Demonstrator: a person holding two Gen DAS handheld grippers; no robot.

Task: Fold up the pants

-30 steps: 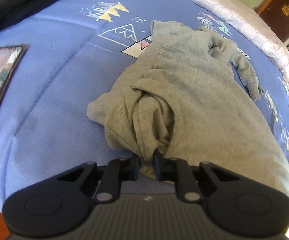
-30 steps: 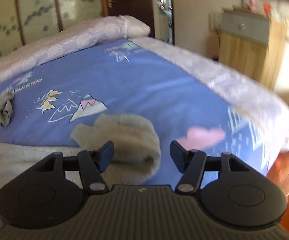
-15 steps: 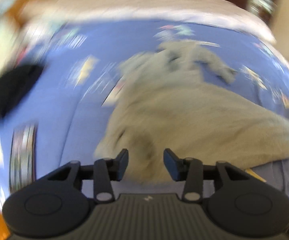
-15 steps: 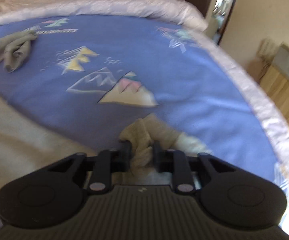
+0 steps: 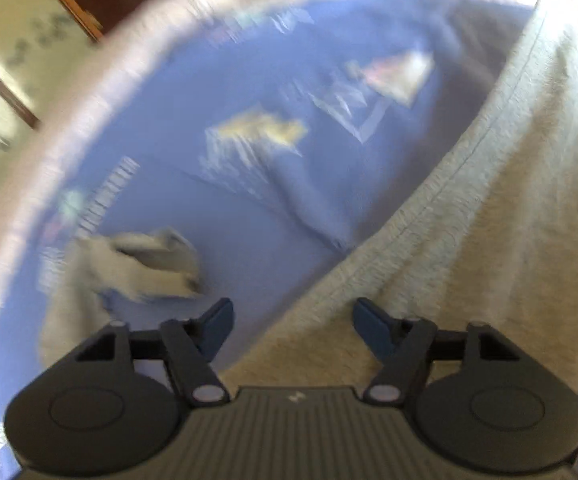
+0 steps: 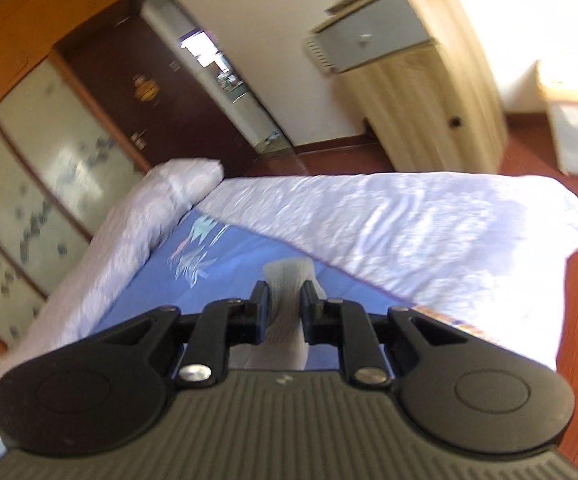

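right tool (image 6: 282, 300) pinching ribbed grey pants (image 5: 489, 220), left tool (image 5: 292, 318) spread wide, blue quilt (image 5: 217, 92)

A blue printed bedspread (image 5: 249, 216), wooden cabinet (image 6: 421, 80), dark door (image 6: 161, 92).

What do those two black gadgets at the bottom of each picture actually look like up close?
Both match: the left gripper and right gripper have a ribbed dark grey body with a tiny pale logo, two round black discs, black linkage arms with silver rivets, and dark blue finger pads. No cables or sleeves show.
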